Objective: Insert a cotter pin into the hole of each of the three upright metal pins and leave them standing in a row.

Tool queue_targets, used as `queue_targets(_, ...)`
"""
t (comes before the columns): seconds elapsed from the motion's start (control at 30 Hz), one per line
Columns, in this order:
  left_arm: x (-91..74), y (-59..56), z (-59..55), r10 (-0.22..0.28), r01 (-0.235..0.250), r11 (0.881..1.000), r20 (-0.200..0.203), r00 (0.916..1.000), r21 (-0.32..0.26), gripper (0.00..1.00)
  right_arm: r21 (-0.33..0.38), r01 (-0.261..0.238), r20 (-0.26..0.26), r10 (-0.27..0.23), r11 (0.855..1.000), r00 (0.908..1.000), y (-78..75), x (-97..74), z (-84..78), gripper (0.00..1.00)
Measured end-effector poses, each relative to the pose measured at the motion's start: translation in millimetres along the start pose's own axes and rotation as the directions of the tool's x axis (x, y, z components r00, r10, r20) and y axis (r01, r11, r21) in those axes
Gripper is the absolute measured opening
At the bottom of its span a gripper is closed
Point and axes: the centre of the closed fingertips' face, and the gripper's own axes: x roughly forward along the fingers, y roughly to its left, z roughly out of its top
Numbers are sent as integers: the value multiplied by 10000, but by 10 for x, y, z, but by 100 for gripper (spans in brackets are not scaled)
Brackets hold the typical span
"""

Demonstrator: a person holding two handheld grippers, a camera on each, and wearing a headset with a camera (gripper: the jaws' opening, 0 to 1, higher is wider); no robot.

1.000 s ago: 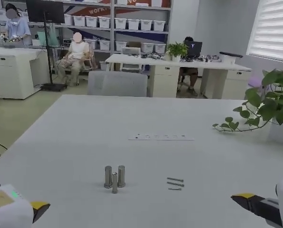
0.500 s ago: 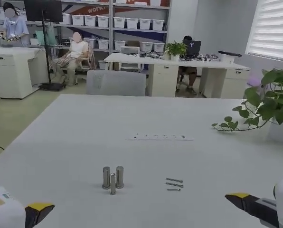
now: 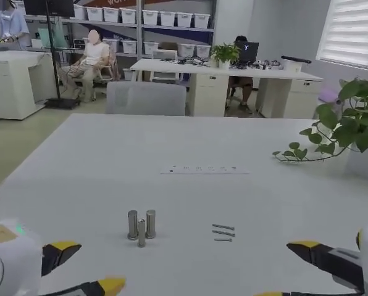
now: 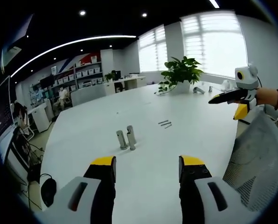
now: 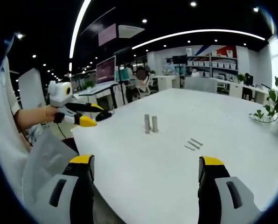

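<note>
Three upright metal pins [image 3: 141, 227] stand bunched together on the white table [image 3: 190, 142], with three small cotter pins [image 3: 223, 232] lying to their right. My left gripper [image 3: 88, 266] hovers open at the near left, well short of the pins. My right gripper [image 3: 286, 271] hovers open at the near right, short of the cotter pins. In the left gripper view the metal pins [image 4: 126, 138] and cotter pins [image 4: 165, 123] lie ahead of the open left gripper [image 4: 147, 163]. In the right gripper view the metal pins [image 5: 151, 123] and cotter pins [image 5: 192, 143] lie beyond the open right gripper [image 5: 146, 161]. Nothing is held.
A flat white strip [image 3: 199, 169] lies mid-table beyond the pins. A potted plant [image 3: 347, 123] stands at the table's right edge. A grey chair [image 3: 146, 98] sits at the far edge. People sit at desks far behind.
Both grippers have come further into the head view, and the lower finger of each now shows. The pins and cotter pins have not moved; the camera has tilted slightly.
</note>
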Motion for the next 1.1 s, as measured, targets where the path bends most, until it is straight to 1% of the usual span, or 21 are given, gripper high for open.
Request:
queue_targets(0.1,100,51,40,-76,78,9998,81,9999,-182,51,-13,-30,18,30,10000,10000,2,17,17,93)
queue_targets(0.17,173,87,71,-62,67,9998,205,9998,-208,51,9,-38,37,38,10000,10000,-3,33,23,93)
queue_targets(0.23,228,113,85,-32,37,9998,205,9998,-217,49,38,-72,71,72,10000,9999,-4,42,30,93)
queue_targets(0.27,285,131,93,5,-2,9997,128,9999,-225,48,133,-126,236,123,9998,9996,9,55,56,93)
queue_targets(0.33,353,143,107,25,-24,10000,111,9999,-85,48,264,-154,414,143,9995,9990,7,66,79,93)
queue_targets(0.47,480,173,117,10,-10,10000,83,10000,-21,46,282,-99,402,87,9996,9992,-3,80,68,93)
queue_targets(0.57,570,165,128,-128,129,9999,121,9998,-71,45,277,-115,364,105,9995,9993,7,86,55,93)
queue_targets(0.73,693,203,119,-160,162,9997,103,9998,-202,43,265,-115,320,106,9996,9994,17,83,37,93)
queue_targets(0.9,795,218,109,-106,106,9999,2,9999,7,42,312,-61,297,52,9995,9995,1,72,16,93)
queue_targets(1.1,919,230,92,-123,122,9999,-73,9999,-91,41,400,11,290,-23,9992,9996,-14,77,-7,93)
